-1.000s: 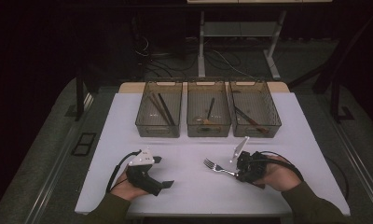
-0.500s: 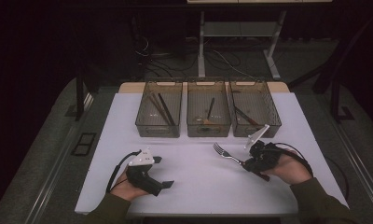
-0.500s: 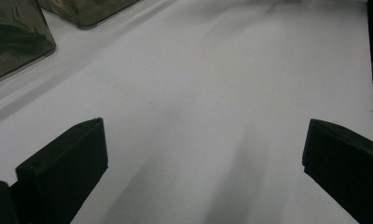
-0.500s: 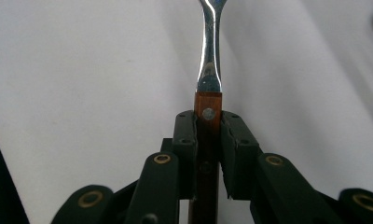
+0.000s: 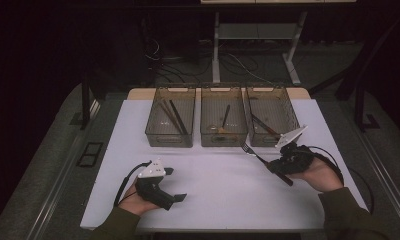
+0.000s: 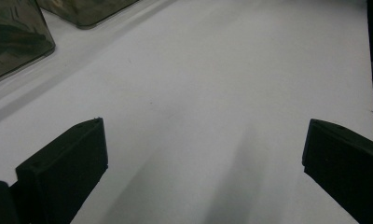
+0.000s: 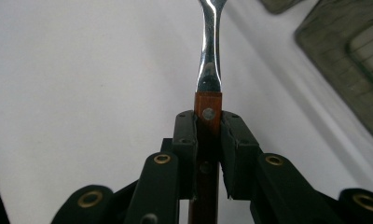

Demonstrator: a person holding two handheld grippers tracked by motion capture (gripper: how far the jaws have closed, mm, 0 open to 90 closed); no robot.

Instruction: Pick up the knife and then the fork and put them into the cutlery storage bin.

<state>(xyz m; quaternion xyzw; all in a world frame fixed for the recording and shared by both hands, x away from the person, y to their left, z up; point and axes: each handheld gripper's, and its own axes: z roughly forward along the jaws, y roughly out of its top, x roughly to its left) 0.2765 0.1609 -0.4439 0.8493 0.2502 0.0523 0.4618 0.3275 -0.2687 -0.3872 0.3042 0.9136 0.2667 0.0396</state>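
From the high view we see the left tongs [image 5: 175, 184] at about 7 o'clock on the white table [image 5: 223, 200], and the left gripper view shows us their jaws wide apart over bare surface. At 4 o'clock the right tongs [image 5: 269, 166] grip a fork [image 5: 251, 152], its prongs just before the right bin [image 5: 272, 116]. The right gripper view adds the brown wooden handle [image 7: 207, 140] pinched between the jaws.
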